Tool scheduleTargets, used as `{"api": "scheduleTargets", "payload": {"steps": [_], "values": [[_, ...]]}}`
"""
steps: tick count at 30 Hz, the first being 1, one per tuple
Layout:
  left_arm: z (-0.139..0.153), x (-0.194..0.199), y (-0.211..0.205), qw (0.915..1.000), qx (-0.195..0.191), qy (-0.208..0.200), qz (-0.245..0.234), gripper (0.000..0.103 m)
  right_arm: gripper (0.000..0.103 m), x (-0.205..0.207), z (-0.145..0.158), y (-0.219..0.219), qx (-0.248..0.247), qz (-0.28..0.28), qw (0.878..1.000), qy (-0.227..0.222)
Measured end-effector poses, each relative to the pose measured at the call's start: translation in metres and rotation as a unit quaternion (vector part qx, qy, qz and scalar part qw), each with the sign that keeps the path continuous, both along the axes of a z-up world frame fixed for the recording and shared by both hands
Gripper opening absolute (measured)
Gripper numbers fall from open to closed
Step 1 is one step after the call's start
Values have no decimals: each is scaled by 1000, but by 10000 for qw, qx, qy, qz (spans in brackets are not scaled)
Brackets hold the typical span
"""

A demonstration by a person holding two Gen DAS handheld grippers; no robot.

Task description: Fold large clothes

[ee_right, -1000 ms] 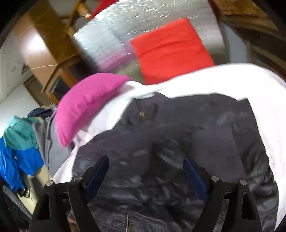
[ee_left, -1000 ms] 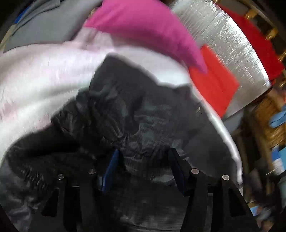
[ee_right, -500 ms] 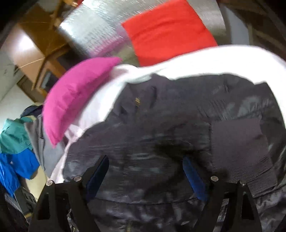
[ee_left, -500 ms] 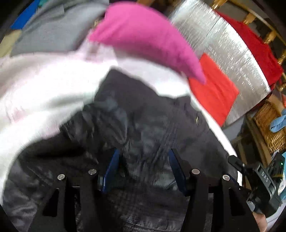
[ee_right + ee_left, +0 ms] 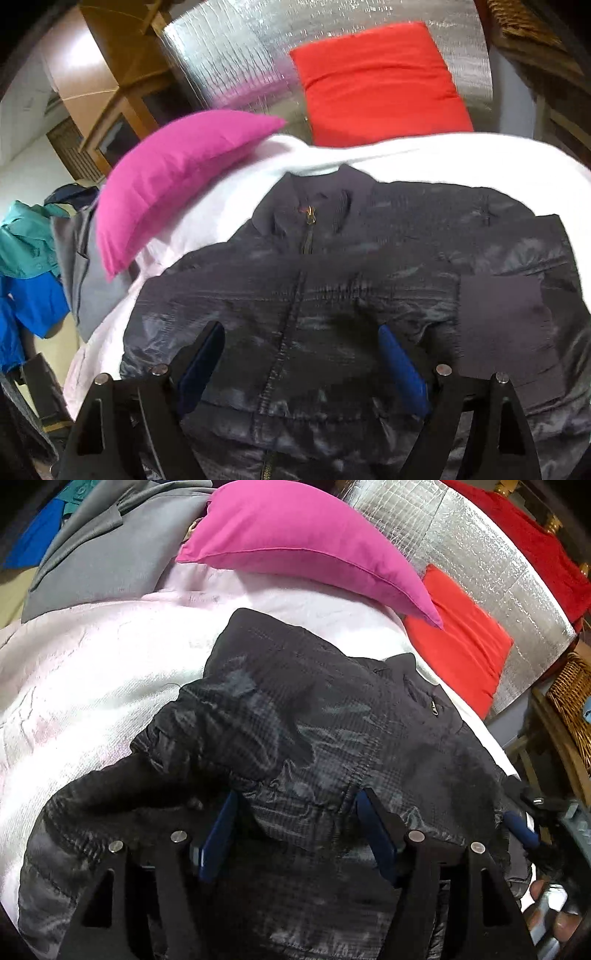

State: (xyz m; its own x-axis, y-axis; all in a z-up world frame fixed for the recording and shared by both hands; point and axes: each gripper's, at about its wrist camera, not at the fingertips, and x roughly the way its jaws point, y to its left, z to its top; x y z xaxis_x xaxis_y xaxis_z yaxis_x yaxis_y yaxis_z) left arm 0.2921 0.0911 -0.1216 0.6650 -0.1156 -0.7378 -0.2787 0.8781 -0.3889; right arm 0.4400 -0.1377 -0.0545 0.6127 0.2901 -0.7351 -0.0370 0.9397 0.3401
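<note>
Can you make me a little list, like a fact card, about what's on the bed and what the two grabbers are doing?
Main thing: black jacket, lying front up, zipper partly closed
Under it: white blanket
Behind it: pink pillow, red cushion, silver padded sheet
Beside the bed: grey garment, blue and teal clothes
Left gripper: open, fingers either side of a bunched jacket fold
Right gripper: open, over the jacket's lower front
Folding: not yet finished

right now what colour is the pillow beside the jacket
Bright magenta pink pillow, clearest in the left wrist view.
</note>
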Motion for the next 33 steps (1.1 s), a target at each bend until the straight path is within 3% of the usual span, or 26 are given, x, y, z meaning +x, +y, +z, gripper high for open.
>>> {"api": "scheduleTargets", "payload": {"steps": [3,11,14,23,28,33], "values": [[0,2,0,10000,16,17,-33,69,88,17,-33,-5,-80,-162,9976,665],[-2,0,1,10000,32,25,-17,70,87,15,1,-2,86,-190,9997,102],[-2,1,1,10000,38,29,-39,71,89,31,-29,-3,-124,-241,9967,767],[-4,1,0,10000,80,15,-51,73,89,24,-10,-20,201,-441,9980,404],[-5,1,-1,9999,95,18,-60,74,89,55,-30,-30,457,-429,9941,884],[-6,2,-1,9999,119,20,-63,74,89,59,-31,-42,1009,-702,9884,891]]}}
